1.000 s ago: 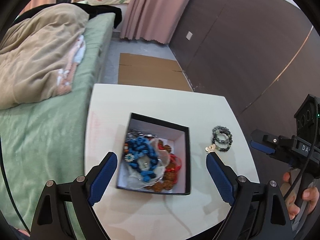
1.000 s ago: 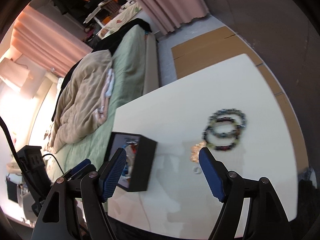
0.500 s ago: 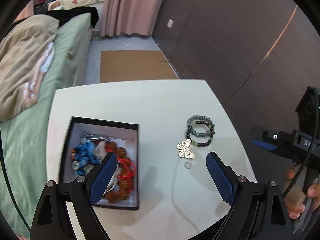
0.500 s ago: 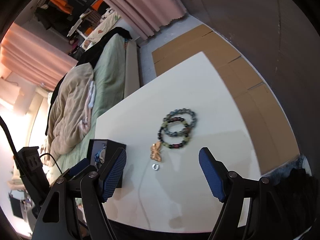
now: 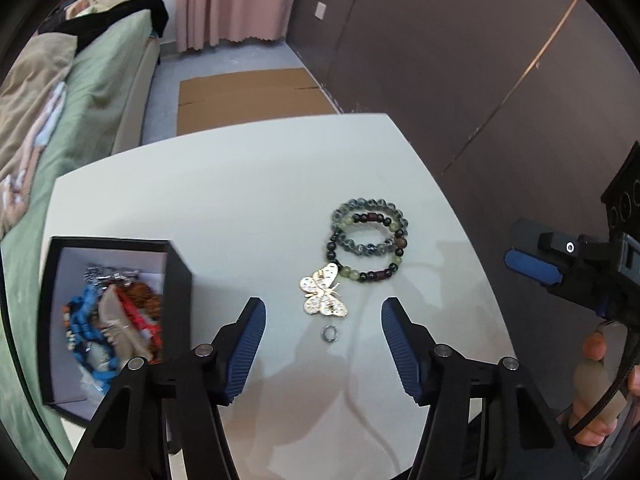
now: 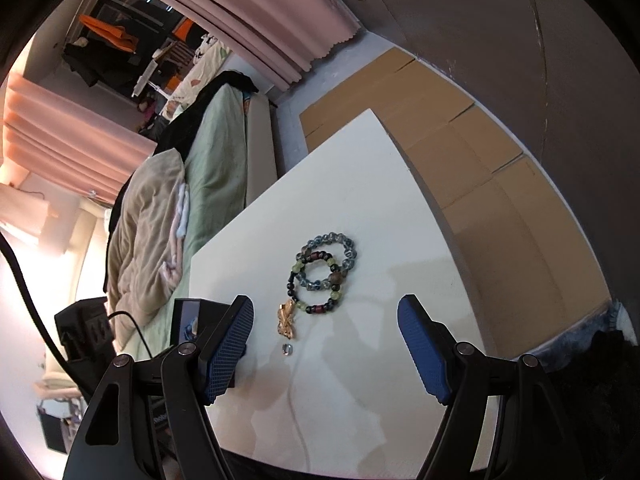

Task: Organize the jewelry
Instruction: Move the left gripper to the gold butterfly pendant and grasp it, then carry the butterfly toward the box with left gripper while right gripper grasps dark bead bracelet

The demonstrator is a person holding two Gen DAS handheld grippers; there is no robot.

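White table (image 5: 224, 200), black box (image 5: 178, 280) as landmark. Box sits at the table's edge nearest the bed, already holding a tangle of blue, red and brown beaded pieces. Well to the right of the box, loose on the table: two beaded bracelets (image 5: 368, 240) overlapping each other, a gold butterfly brooch (image 5: 325, 295) touching the lower bracelet's near-left side, and a small silver ring (image 5: 330, 333) just beside the brooch, on its near side. Left gripper (image 5: 323, 340) hovers above the ring and brooch, jaws wide, nothing held. Right gripper (image 6: 325, 344) likewise spread wide and empty, further right of the box. Handling guess: bracelets light and floppy, likely elastic; beads hard and slick, so pinch across one strand, not a single bead. Brooch stiff, thin, lies flat; take it by the wing edges. Ring tiny, low, apt to skid or roll; hardest pick.
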